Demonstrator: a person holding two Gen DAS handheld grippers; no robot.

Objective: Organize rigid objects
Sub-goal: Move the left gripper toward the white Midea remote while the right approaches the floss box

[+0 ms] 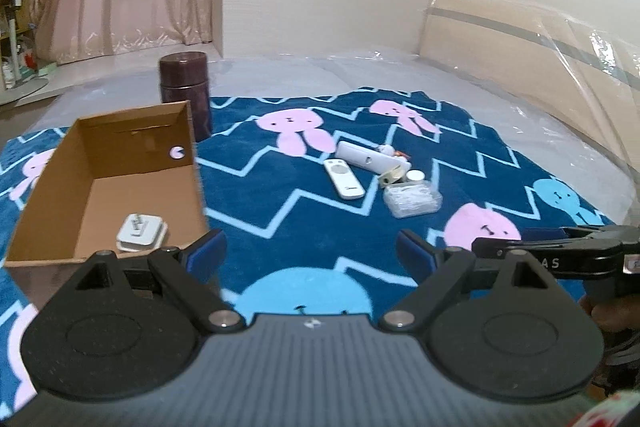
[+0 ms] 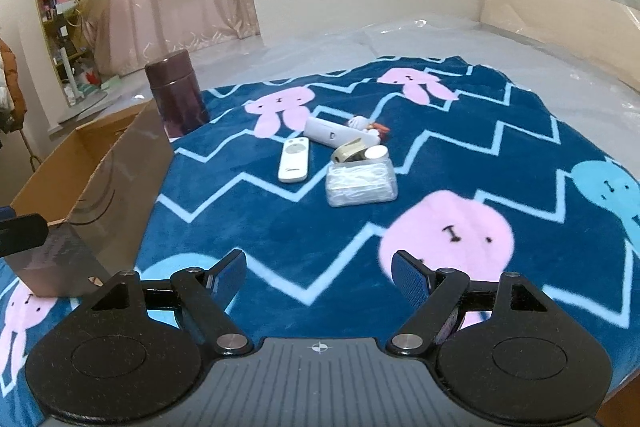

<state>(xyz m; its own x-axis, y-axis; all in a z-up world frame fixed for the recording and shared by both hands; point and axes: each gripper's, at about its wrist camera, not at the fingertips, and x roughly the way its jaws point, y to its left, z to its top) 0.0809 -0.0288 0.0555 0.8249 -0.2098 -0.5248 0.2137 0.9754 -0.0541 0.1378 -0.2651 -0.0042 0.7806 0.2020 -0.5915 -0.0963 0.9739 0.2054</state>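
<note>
Left wrist view: navy bunny-print fleece blanket (image 1: 280,195) on the bed. Brown open cardboard box (image 1: 192,163) holds one white plug adapter (image 1: 140,231); white slim remote control (image 1: 344,179) and clear plastic swab box (image 1: 412,201) remain outside. My left gripper (image 1: 311,247) gapes, empty.

Right wrist view: right gripper (image 2: 319,269) likewise apart, touching nothing; the pile lies well ahead.

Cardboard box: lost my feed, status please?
Both grippers, left and right, open, empty. Cardboard box holds one charger. Remote and other items on blanket. Path clear.
</note>
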